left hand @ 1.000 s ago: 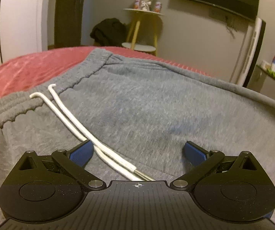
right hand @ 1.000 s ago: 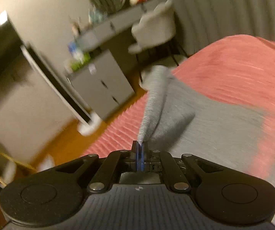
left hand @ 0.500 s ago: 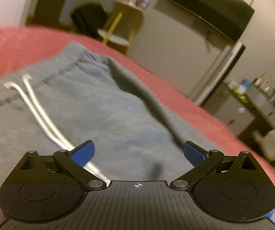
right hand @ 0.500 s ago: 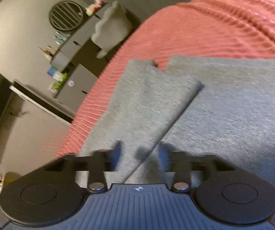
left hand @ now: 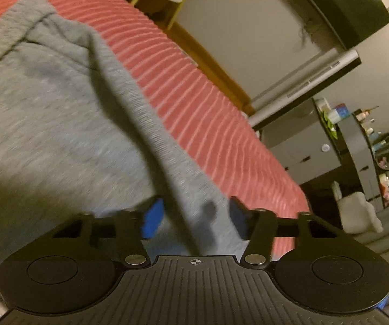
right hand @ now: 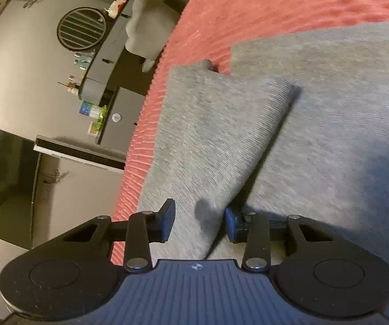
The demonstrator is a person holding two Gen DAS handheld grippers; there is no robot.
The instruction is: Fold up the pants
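The grey pants (left hand: 58,113) lie on the red bedspread (left hand: 199,100), their raised edge between my left gripper (left hand: 194,218) pads. Right gripper (right hand: 199,223) is open too, straddling the folded flap. I'd pinch deep before lifting, so nothing slips.

Pants (left hand: 58,124): grey knitted cloth, matt, with a fine ribbed weave and a soft, slightly fuzzy face. Bed cover (left hand: 194,92): red cloth, matt, raised in parallel ridges. Left gripper (left hand: 194,219): matt black plastic body, grooved top plate, bright metal pivot pins, blue pads (left hand: 152,219). Right gripper (right hand: 199,223): same matt black plastic and metal pins.
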